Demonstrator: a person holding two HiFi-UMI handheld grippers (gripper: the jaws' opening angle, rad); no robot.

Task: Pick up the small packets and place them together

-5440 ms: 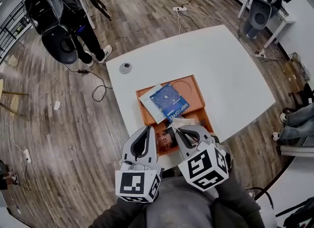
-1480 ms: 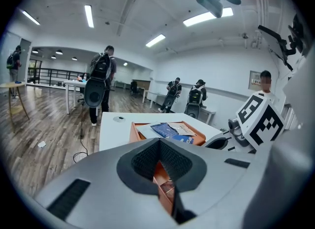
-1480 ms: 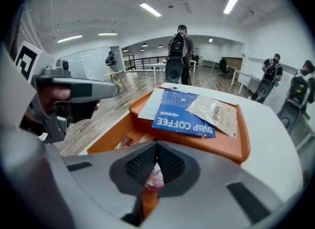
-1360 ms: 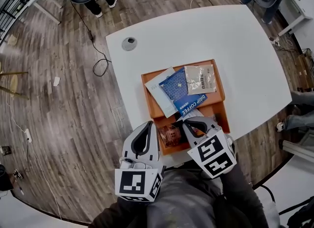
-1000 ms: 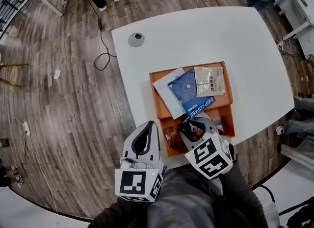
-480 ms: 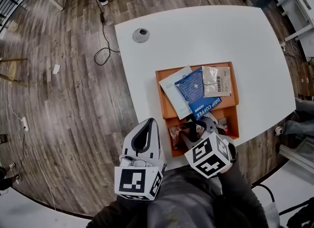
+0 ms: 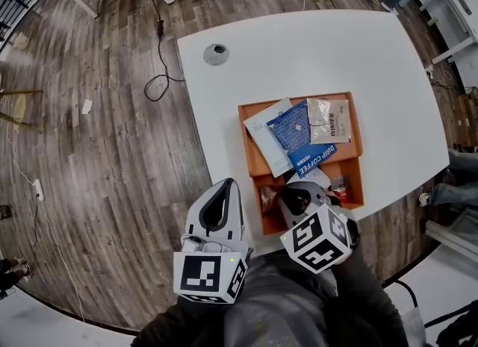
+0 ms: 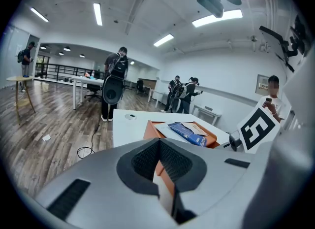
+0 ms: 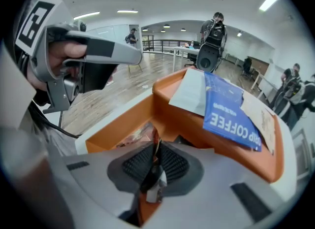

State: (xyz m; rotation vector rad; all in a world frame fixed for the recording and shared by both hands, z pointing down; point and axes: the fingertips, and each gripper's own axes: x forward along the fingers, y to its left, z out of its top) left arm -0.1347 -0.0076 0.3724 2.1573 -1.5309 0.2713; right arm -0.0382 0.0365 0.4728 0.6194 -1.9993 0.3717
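Note:
An orange tray (image 7: pixel 250 160) sits on the white table (image 7: pixel 336 47). Its far compartment holds a white packet (image 7: pixel 265 133), a blue drip-coffee packet (image 7: pixel 302 138) and a beige packet (image 7: pixel 328 120). Small brown and red packets (image 7: pixel 269 198) lie in the near compartment. My right gripper (image 7: pixel 287 198) points down into that compartment. Its jaws have just been closing, and they now pinch the thin edge of a small packet (image 9: pixel 156 147). My left gripper (image 7: pixel 222 192) hovers left of the tray's near corner, shut and holding nothing (image 8: pixel 158 147).
A round grey cap (image 7: pixel 216 54) is set into the table's far left corner. Cables (image 7: pixel 160 69) trail over the wood floor. The table's near edge runs just under both grippers. Several people stand far off in the gripper views.
The beige packet, absent from the tray in the earliest frame, now lies in the far compartment. My right gripper has come back to the near compartment and sunk lower among the small packets.

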